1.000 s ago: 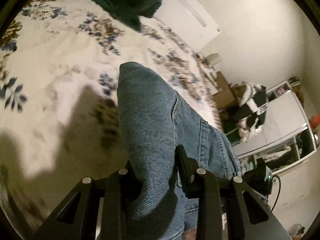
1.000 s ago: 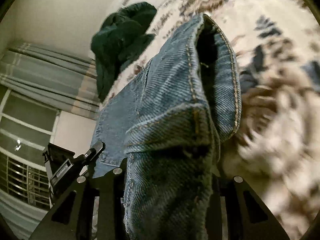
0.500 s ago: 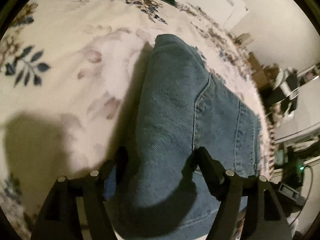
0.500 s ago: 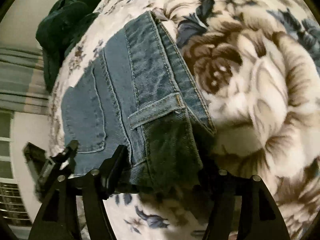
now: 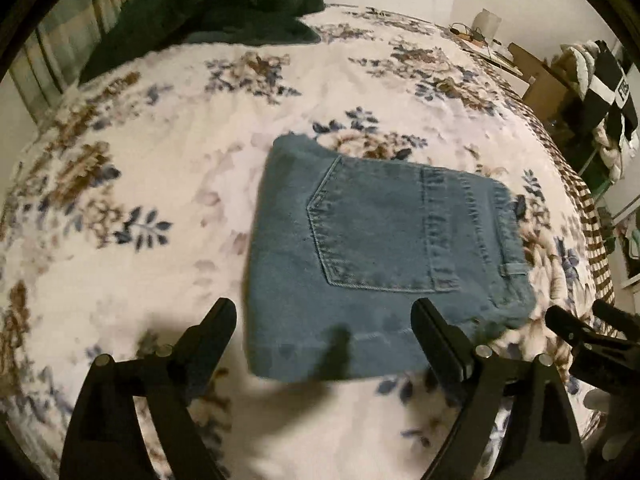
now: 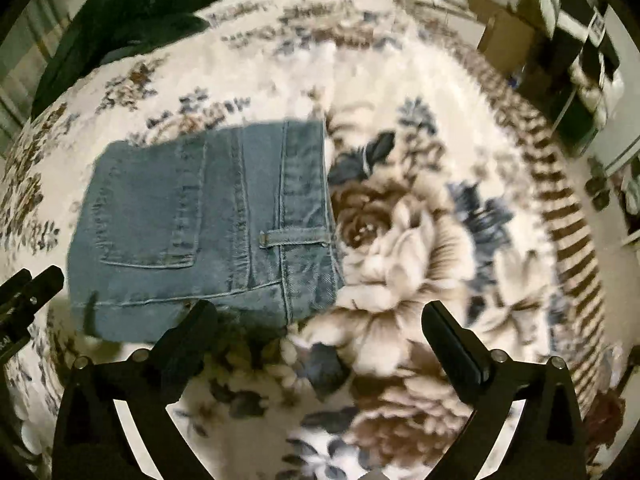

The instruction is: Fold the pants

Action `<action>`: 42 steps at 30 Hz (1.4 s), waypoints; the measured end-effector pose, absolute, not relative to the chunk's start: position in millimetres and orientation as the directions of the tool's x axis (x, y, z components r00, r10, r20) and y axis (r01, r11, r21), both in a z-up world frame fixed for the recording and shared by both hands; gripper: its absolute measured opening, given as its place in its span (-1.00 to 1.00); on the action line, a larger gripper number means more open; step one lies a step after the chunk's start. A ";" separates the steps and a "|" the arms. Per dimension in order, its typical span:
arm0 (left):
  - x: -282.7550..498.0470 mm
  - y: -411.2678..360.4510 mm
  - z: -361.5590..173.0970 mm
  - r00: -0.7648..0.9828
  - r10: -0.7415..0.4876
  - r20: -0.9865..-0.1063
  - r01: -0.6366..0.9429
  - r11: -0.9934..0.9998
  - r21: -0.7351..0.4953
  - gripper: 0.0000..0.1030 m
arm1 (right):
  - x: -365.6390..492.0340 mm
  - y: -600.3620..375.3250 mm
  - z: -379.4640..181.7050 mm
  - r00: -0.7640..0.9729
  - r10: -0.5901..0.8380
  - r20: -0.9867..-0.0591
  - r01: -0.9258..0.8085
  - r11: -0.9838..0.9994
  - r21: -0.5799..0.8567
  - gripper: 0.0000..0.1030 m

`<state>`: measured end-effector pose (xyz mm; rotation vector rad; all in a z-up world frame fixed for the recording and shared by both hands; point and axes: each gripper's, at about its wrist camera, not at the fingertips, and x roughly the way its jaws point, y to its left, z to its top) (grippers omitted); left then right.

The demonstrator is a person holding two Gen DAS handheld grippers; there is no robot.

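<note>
The blue jeans (image 5: 372, 256) lie folded into a compact rectangle on the floral bedspread (image 5: 160, 184), back pocket up and waistband to the right. They also show in the right wrist view (image 6: 200, 224). My left gripper (image 5: 324, 320) is open and empty, held above the near edge of the jeans. My right gripper (image 6: 320, 320) is open and empty, above the near right corner of the jeans. The right gripper's tip shows at the right edge of the left wrist view (image 5: 580, 332).
A dark green garment (image 5: 208, 12) is piled at the far left of the bed. Beyond the bed's right edge stand cardboard boxes (image 5: 536, 76), hanging clothes (image 5: 604, 92) and shelving. A white wall lies behind.
Both grippers have opened and let go of the jeans, then drawn back and up. The jeans have gone from held up to lying flat and folded on the bed.
</note>
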<state>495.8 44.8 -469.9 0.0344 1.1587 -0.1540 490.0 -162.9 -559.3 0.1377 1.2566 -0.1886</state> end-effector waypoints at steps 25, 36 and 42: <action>265.4 4.4 -150.3 0.619 -0.041 -0.784 0.057 0.998 -0.006 0.73 | 226.0 -193.2 -173.1 0.634 -0.014 -0.773 0.083 0.995 0.050 1.00; 184.7 0.3 -64.0 0.683 -0.023 -0.730 0.011 1.000 -0.020 0.73 | 123.3 -205.3 -55.5 0.694 0.021 -0.720 0.037 0.997 0.065 1.00; 154.3 5.0 -45.1 0.711 0.008 -0.703 -0.005 1.000 0.006 0.93 | 79.6 -199.5 -14.5 0.715 0.035 -0.698 0.016 0.998 0.066 1.00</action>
